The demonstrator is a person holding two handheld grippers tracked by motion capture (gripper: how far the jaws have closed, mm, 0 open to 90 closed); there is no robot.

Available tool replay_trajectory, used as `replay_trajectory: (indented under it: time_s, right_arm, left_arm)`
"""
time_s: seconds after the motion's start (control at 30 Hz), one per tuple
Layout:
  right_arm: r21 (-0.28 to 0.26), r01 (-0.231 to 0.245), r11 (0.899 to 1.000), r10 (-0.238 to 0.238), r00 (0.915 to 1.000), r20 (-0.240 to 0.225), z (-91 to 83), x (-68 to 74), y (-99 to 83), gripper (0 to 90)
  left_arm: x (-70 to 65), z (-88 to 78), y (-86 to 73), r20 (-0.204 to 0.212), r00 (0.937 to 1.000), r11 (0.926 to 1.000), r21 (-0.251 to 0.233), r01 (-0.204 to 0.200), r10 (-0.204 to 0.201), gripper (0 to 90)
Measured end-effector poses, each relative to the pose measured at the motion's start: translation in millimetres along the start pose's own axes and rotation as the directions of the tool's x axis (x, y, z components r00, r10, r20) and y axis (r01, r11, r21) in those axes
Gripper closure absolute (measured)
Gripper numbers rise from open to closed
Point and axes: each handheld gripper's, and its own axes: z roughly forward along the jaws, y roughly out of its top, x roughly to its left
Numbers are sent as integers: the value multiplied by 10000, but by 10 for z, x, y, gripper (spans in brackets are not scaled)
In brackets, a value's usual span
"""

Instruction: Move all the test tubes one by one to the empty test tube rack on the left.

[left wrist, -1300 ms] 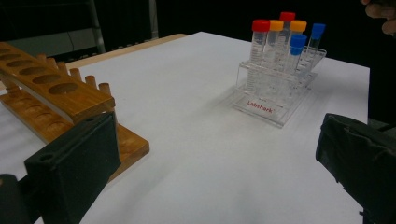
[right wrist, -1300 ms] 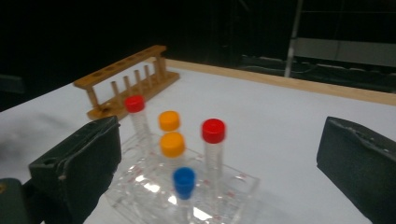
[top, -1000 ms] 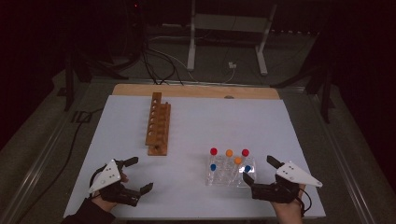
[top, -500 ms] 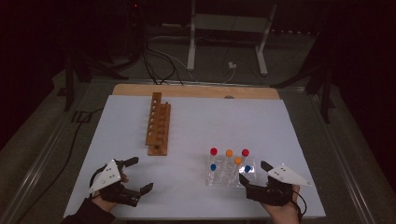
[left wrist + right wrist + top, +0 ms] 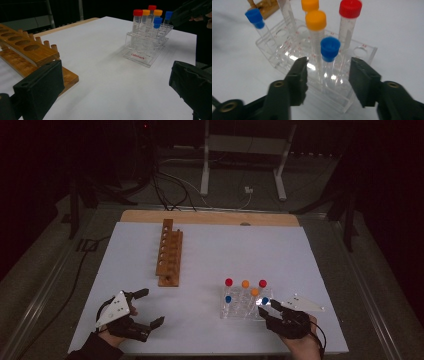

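A clear plastic rack [image 5: 223, 312] at the front right of the white table holds several capped tubes: red, orange and blue. My right gripper [image 5: 268, 308] is at the rack's right end. In the right gripper view its jaws stand on either side of the nearest blue-capped tube [image 5: 330, 50], and a gap shows on each side; they have just been closing. The right gripper [image 5: 328, 77] is open, and the tube stands upright in the rack [image 5: 274, 51]. My left gripper [image 5: 152, 306] rests open at the front left with nothing in it [image 5: 115, 87].
A wooden tube rack [image 5: 169, 252] with empty holes lies left of centre, close to the left gripper [image 5: 30, 50]. A red-capped tube [image 5: 350, 10] and an orange-capped one [image 5: 316, 21] stand just behind the blue one. The table's front edge runs just below both hands.
The right gripper has moved left up to the clear rack and its jaws have narrowed around the blue-capped tube. The left gripper has not moved.
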Motion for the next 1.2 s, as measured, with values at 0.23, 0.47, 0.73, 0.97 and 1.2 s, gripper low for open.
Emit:
replay_trajectory:
  time_s: [0.23,0.47,0.73,0.97,1.2]
  right_arm:
    - [224,-131,9997,134,9998,-130,36,-31,0,613]
    - [261,-93,9996,100,9996,-246,80,-26,13,680]
    - [322,68,9995,-62,9998,-191,110,-18,15,763]
    - [85,180,9998,-178,9997,-158,71,-6,33,770]
    - [-352,297,9989,-305,9993,-203,-56,-1,105,770]
  left_arm:
    - [-1,0,0,-3,10000,10000,8,-3,3,5]
    - [-2,4,-1,10,10000,10000,8,-5,5,5]
    - [-1,3,-2,50,10000,10000,18,17,-17,5]
    - [-1,1,-1,41,10000,10000,12,8,-9,5]
    - [-2,2,0,38,10000,10000,27,4,-4,5]
